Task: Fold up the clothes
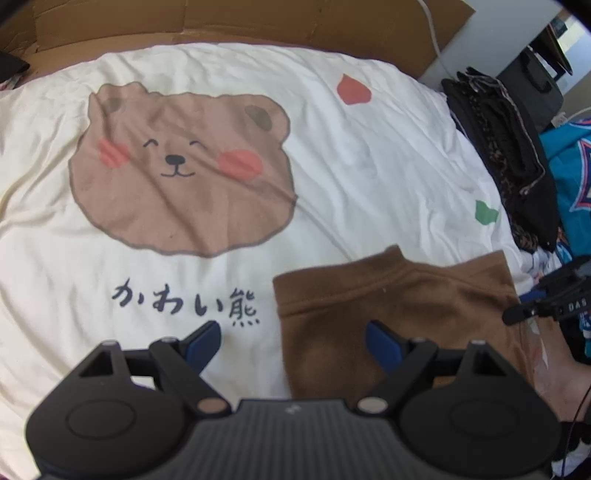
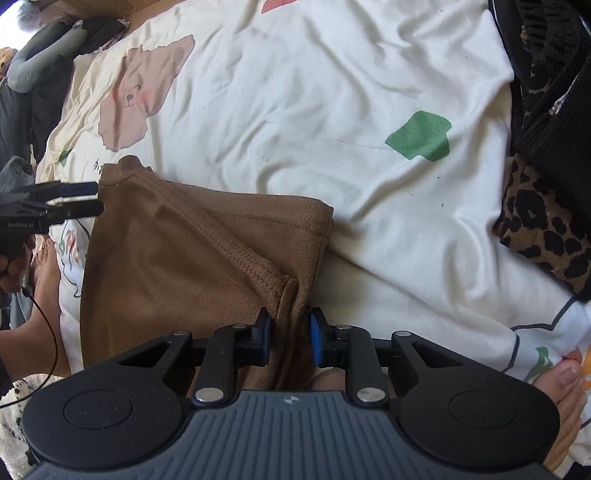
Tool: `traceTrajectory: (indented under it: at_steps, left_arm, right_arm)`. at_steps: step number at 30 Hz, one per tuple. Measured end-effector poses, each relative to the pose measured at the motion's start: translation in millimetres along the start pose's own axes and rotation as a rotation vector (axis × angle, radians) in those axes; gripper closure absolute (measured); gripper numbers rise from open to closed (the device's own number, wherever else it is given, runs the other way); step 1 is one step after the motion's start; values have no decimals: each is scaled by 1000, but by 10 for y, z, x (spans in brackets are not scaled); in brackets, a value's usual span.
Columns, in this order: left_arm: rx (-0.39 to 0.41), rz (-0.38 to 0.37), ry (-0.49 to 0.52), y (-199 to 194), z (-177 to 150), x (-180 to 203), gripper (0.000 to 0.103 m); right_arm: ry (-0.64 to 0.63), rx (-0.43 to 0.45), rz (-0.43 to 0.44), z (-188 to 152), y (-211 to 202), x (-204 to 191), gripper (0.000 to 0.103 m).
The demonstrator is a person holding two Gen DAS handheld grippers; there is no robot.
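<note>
Cream bedsheet (image 1: 332, 155) covers bed, wrinkled, printed with brown bear face (image 1: 177, 173), dark script, red and green patches. Cardboard (image 1: 258, 18) along far edge. Pile of dark and leopard-print clothes (image 1: 506, 147) at right side. Brown garment (image 2: 192, 266) folded, lying on sheet near front edge. Left gripper (image 1: 291, 347) spread wide over garment's left edge, pinching nothing. Right gripper (image 2: 290, 332) pinching garment's near right corner.

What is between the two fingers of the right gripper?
In the right wrist view, a bunched edge of the brown garment stands between the fingers of the right gripper. The blue pads sit close on both sides of it.
</note>
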State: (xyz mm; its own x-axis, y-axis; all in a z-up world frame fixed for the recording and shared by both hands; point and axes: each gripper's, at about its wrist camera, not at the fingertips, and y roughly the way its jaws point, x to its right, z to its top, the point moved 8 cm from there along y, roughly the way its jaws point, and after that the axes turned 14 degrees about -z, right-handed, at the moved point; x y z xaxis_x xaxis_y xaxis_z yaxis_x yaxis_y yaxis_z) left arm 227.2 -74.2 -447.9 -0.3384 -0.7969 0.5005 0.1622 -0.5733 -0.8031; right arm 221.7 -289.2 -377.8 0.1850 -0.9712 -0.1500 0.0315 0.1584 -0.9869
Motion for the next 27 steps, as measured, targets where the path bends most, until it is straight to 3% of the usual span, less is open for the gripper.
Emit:
traceTrajectory:
  at_steps: [8, 13, 19, 21, 25, 27]
  left_arm:
    - [-2, 12, 32, 12, 38, 56, 16]
    - [1, 8, 47, 32, 74, 90, 16]
    - [-1, 6, 70, 48, 83, 130, 16]
    - [-6, 11, 76, 56, 77, 125, 16]
    - [-18, 11, 70, 83, 53, 113, 16]
    - [-27, 0, 73, 84, 40, 125, 16]
  right_arm:
    - [-53, 32, -47, 16, -129, -82, 77]
    - [-30, 41, -31, 60, -168, -39, 76]
    - [-28, 18, -27, 5, -120, 27, 87]
    - [-24, 0, -35, -31, -90, 64, 95]
    - [-16, -2, -29, -59, -53, 67, 93]
    - [8, 5, -12, -52, -54, 84, 82]
